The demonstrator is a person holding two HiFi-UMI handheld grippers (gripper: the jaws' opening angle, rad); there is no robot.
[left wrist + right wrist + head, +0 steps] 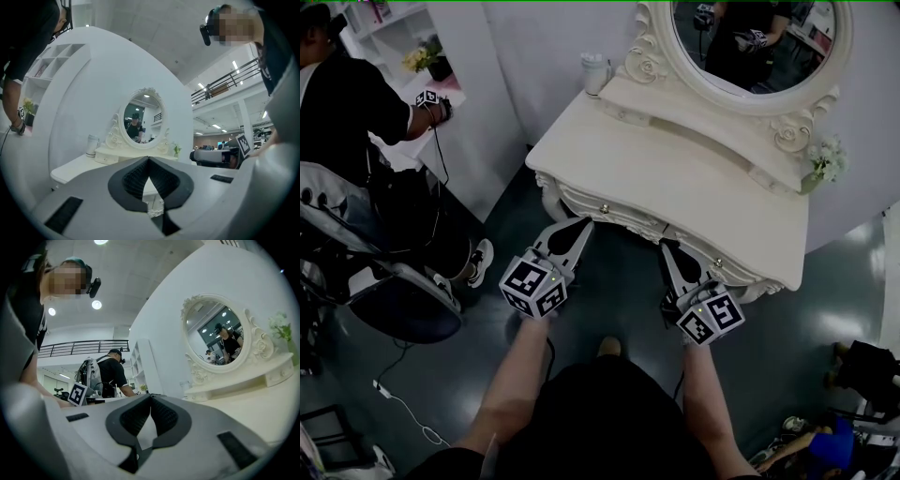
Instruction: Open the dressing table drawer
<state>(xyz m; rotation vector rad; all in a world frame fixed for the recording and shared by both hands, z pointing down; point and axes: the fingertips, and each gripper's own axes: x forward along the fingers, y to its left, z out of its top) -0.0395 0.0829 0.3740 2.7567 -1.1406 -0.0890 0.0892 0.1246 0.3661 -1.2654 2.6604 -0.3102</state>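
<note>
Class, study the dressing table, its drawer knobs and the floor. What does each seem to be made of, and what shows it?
Dressing table: probably painted wood, cream with a satin sheen; carved scrolls run along its edge.
Drawer knobs: likely metal, since they glint, though they are too small to be sure.
Floor: a hard, dark, glossy coating, perhaps epoxy; it mirrors the lights.

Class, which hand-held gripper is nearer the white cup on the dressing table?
Left. The left hand-held gripper is before the dressing table, toward the cup; the right hand-held gripper is farther along, toward the flowers.
</note>
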